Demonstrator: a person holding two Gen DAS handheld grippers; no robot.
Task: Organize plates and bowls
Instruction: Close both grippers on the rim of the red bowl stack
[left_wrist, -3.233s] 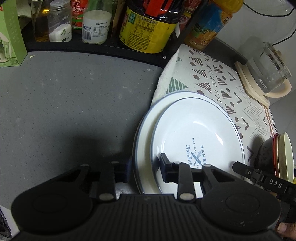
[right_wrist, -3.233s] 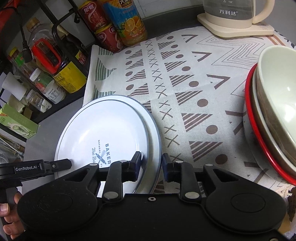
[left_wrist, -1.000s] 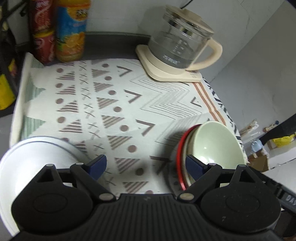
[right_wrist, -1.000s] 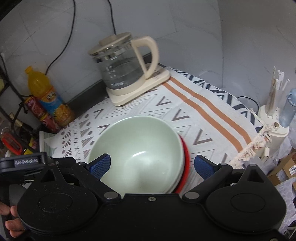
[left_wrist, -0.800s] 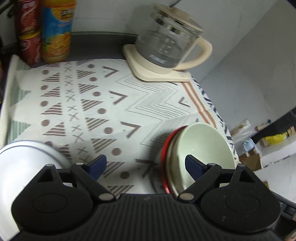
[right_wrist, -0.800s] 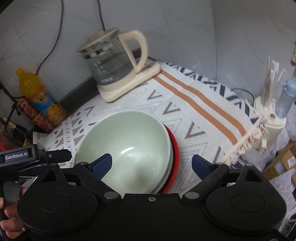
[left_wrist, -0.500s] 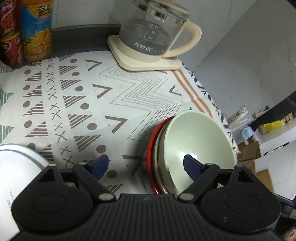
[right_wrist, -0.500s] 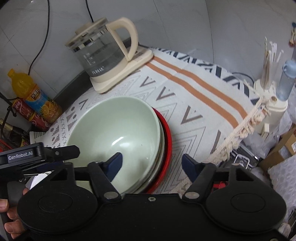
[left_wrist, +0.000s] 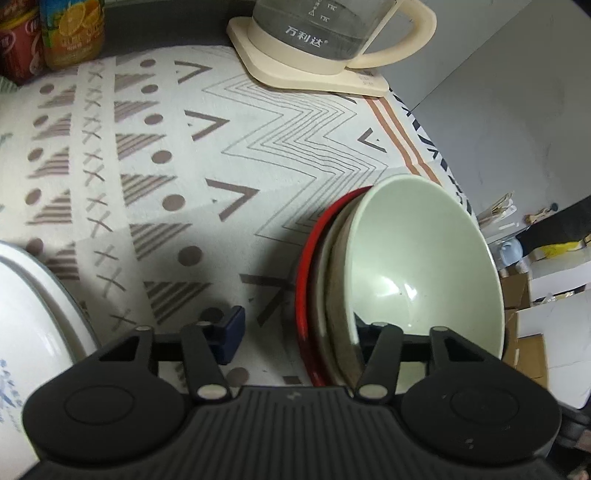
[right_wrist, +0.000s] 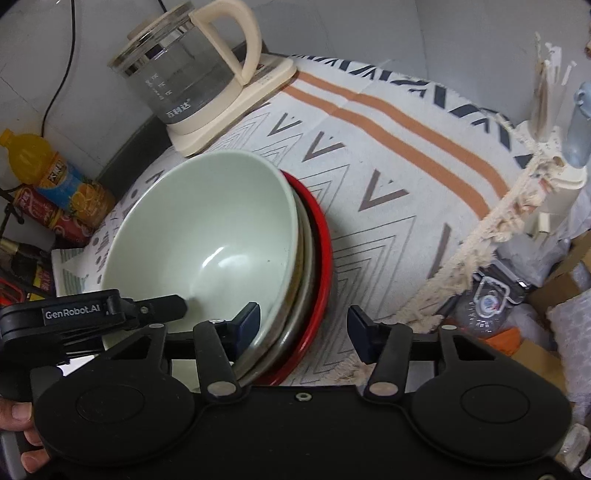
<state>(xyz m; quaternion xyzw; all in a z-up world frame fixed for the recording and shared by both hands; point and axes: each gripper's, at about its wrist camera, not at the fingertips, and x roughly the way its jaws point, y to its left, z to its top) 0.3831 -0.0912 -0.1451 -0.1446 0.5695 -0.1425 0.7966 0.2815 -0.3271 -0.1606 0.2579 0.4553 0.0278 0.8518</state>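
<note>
Glass kettle (left_wrist: 314, 33) marked 万利达, left hand-held gripper (right_wrist: 177, 306) labelled GenRobot.AI

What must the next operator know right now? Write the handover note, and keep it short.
Left gripper: jaws closing astride the stack's rim, one finger inside the green bowl, pads not pressing yet.
Right gripper: the same at the opposite rim, closing, no grip yet.
Green bowl sits nested in the red-rimmed dish on the patterned cloth; white plate lies to the left.
Done: bowls nested.
Left: finish both grips, then probably move the stack.
</note>
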